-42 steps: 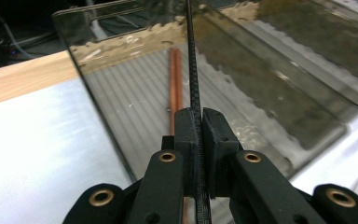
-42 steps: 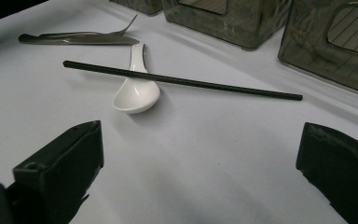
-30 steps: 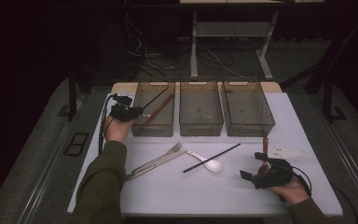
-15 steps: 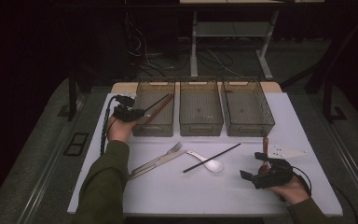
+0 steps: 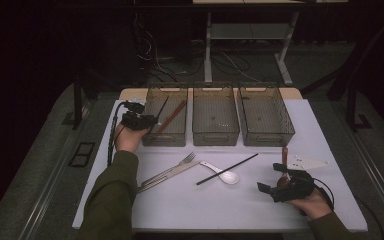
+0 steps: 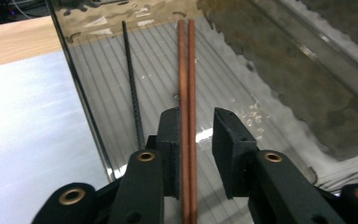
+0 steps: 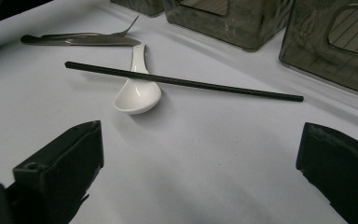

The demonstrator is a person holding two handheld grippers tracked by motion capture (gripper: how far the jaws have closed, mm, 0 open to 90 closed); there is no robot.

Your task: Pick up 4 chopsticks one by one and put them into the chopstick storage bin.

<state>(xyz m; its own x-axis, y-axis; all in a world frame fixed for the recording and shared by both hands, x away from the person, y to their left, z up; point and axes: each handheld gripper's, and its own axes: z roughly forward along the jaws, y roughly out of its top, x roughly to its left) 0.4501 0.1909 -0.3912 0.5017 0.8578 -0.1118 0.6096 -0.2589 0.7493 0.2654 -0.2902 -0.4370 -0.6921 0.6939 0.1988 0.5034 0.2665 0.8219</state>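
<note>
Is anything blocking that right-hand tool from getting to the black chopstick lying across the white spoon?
Nothing visible. The right tool is open above bare table, and the black chopstick, resting across the white spoon, lies just ahead with open space between.

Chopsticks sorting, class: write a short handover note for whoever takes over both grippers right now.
Left gripper: over the left bin, jaws just opening, brown chopsticks loose between them, lying in the bin beside a black chopstick.
Right gripper: open, holding nothing, resting at the table's right.
Done: three chopsticks binned.
Left: second black chopstick, lying across the spoon, and the fork and knife beside it. Other two bins look empty.
</note>
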